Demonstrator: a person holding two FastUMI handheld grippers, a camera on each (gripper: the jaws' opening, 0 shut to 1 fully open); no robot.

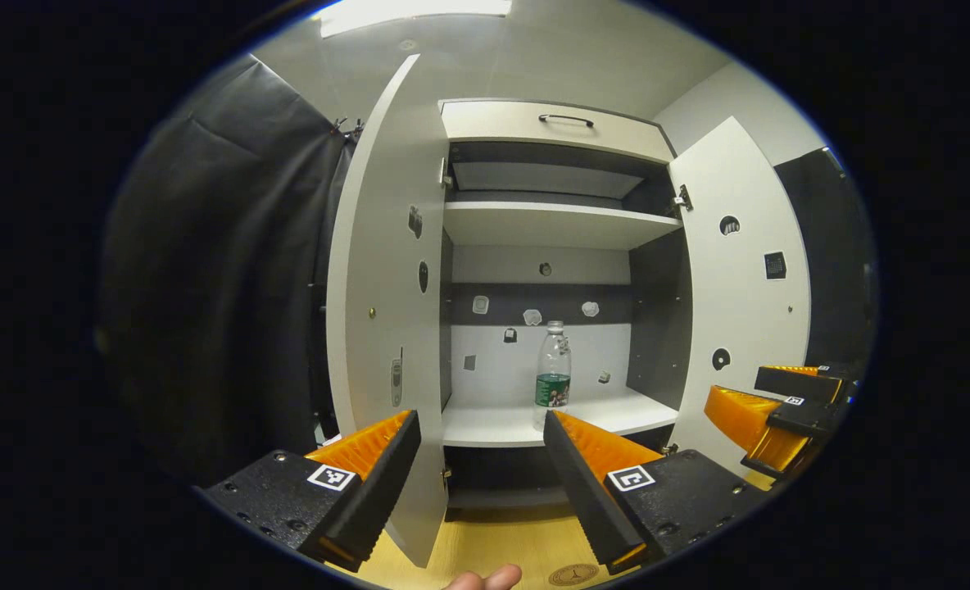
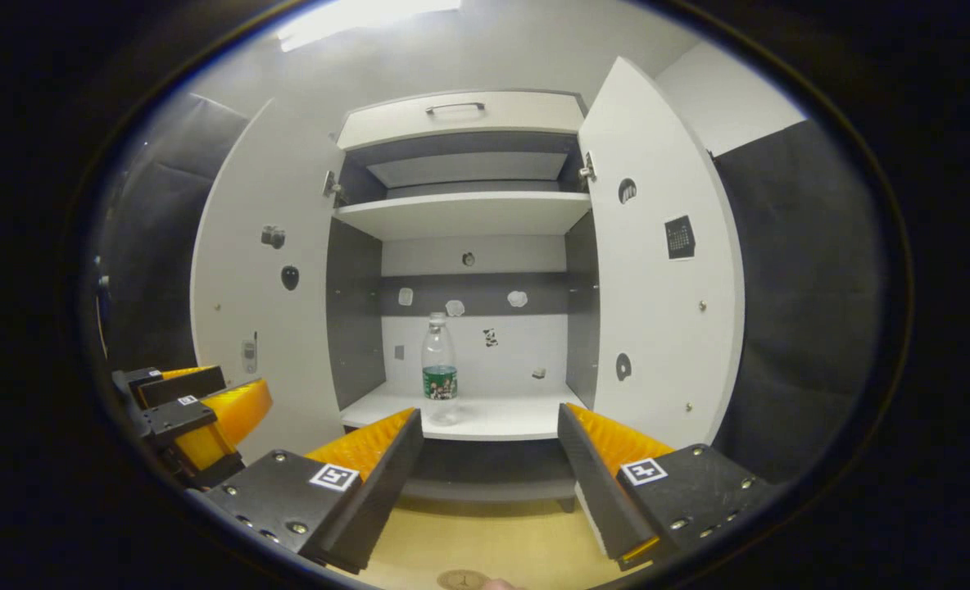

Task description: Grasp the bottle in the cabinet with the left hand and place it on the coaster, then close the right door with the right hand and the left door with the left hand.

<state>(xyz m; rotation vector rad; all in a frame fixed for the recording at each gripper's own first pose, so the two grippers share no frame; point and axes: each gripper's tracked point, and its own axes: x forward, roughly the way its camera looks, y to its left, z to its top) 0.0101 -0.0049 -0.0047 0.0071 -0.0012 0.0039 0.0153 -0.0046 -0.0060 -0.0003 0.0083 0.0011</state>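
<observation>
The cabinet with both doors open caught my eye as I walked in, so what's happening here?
A person holds a gripper in each hand in front of the white cabinet. Both its doors stand open. A clear plastic bottle with a green label stands upright on the lower shelf, untouched. The left gripper and the right gripper are both open and hold nothing. The round brown coaster lies on the wooden surface below.
</observation>
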